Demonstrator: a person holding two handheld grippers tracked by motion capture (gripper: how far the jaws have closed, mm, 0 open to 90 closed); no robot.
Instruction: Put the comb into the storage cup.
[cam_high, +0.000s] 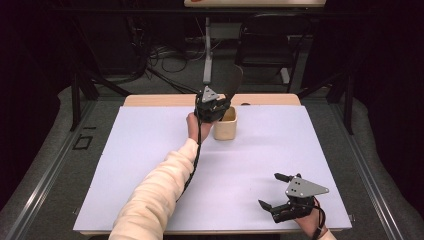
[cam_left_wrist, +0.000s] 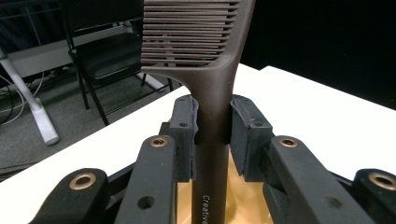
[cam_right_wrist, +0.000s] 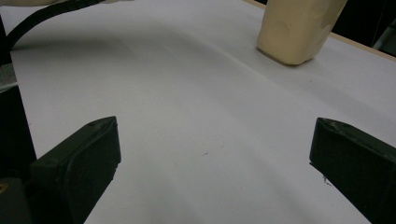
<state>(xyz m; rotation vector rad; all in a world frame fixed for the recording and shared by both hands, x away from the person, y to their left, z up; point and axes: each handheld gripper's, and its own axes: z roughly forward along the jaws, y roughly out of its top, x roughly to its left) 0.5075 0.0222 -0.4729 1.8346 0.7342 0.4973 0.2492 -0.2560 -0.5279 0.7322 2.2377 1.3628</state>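
At the far middle of the desk (cam_high: 150, 165), the left tool (cam_left_wrist: 212, 128) clamps a dark brown comb (cam_left_wrist: 205, 56) upright over the beige cup (cam_high: 226, 126), seemingly lowering it in; next comes releasing it, while the right tool (cam_high: 276, 191) waits wide near-right.

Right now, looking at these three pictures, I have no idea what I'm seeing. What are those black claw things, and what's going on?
They are hand-held grippers: a person holds one in each hand at a table covered with a white sheet. The high view looks down from above. The other two pictures come from small cameras riding on each gripper, looking along its jaws. The left gripper is clamped on the handle of a dark brown comb, held upright over a cream-coloured cup. The right gripper sits near the table's front edge with its jaws wide open and nothing between them; its own view shows the cup farther off.
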